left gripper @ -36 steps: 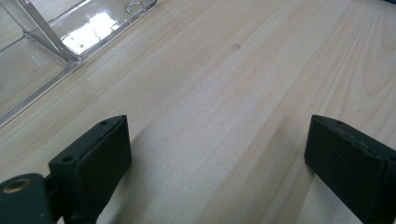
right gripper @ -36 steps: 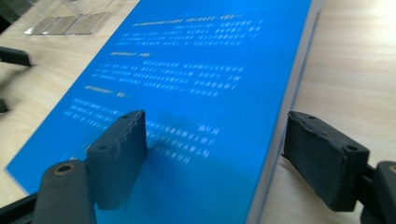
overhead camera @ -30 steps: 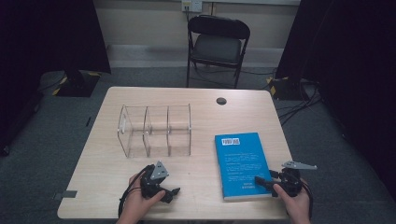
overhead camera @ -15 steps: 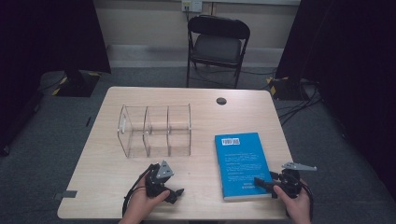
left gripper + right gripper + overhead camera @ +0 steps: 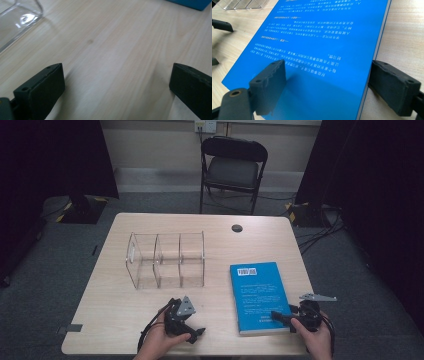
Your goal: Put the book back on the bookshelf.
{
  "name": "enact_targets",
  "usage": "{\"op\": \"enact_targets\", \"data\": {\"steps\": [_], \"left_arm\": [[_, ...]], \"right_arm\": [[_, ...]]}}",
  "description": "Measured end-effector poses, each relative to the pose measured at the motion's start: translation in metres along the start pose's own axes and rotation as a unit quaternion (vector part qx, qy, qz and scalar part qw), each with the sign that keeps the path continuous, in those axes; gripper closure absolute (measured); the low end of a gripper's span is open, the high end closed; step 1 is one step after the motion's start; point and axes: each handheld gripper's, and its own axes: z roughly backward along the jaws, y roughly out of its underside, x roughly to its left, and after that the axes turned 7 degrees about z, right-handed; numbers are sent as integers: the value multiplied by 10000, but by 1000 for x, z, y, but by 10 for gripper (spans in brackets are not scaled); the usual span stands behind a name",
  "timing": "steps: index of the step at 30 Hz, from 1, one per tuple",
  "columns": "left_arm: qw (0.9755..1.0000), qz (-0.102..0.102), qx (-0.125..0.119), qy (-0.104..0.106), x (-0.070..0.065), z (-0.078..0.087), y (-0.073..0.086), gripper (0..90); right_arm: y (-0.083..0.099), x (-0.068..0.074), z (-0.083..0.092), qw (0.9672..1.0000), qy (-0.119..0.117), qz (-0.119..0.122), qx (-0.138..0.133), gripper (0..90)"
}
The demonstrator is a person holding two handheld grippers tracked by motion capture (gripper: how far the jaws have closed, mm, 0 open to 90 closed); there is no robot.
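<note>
A blue book (image 5: pixel 257 292) lies flat on the table's right half, back cover up with white print (image 5: pixel 324 30). My right gripper (image 5: pixel 277 316) is at its near right corner, open. Its jaws have just been opening; one pad (image 5: pixel 270 82) hovers over the cover and the other stands on the table just off the book's edge, neither pressing on it. A clear three-compartment organizer (image 5: pixel 167 260) stands left of centre. My left gripper (image 5: pixel 196 329) sits near the front edge between organizer and book, open. Its jaws (image 5: pixel 117 85) have just been opening, with only bare wood between them.
The light wooden table (image 5: pixel 115 310) has a small black round cap (image 5: pixel 236 228) near its far edge. A black folding chair (image 5: pixel 235 170) stands behind the table. Dark curtains hang at both sides, and cables lie on the floor at the right.
My left gripper has slid a little to the right along the front of the table. The right gripper, the book and the organizer have stayed where they were.
</note>
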Motion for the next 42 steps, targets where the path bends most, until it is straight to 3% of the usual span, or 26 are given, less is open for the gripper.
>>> {"op": "enact_targets", "data": {"steps": [7, 15, 22, 23, 24, 25, 26, 27, 28, 31, 32, 37, 39, 40, 42], "left_arm": [[9998, -167, 67, 103, -13, -8, -8, 0], [9999, -88, 25, 74, -19, -16, -14, 0], [9999, -105, -7, 106, -17, -18, -16, 0], [9999, -113, -9, 108, -16, -18, -16, 0], [9998, -132, 4, 139, -15, -18, -16, 0], [9998, -132, 4, 139, -15, -18, -16, 0], [9996, -201, 18, 207, -13, -17, -15, 0], [9996, -201, 18, 207, -13, -17, -15, 1], [9993, -269, 65, 239, -12, -16, -15, 1], [9985, -393, 30, 384, -8, -12, -12, 12], [9982, -412, 23, 439, -7, -10, -10, 13], [9985, -418, 79, 348, -8, -11, -10, 8], [9985, -412, 84, 353, -9, -11, -11, 1], [9987, -356, 39, 352, -9, -12, -10, 1], [9989, -371, 82, 288, -10, -11, -11, 1]], "right_arm": [[1, 0, 3, 9999, -76, 24, 83, 141], [1, 5, 5, 9998, 36, 69, 173, 146], [3, 28, 3, 9988, -126, 183, 427, 146], [4, 33, 2, 9984, -188, 254, 474, 147], [5, 43, 0, 9969, -399, 344, 579, 151], [5, 43, 0, 9969, -399, 344, 579, 151], [7, 55, -2, 9939, -653, 554, 690, 164], [7, 55, -2, 9939, -653, 554, 690, 164], [8, 66, -6, 9898, -915, 734, 811, 186], [10, 75, -9, 9878, -957, 898, 842, 187], [7, 79, -9, 9839, -849, 1249, 955, 189], [9, 73, 0, 9821, -1091, 1329, 774, 271], [10, 68, 7, 9819, -891, 1538, 649, 286], [11, 66, 10, 9811, -623, 1717, 641, 291], [16, 60, 12, 9751, -258, 2082, 716, 298]]}}
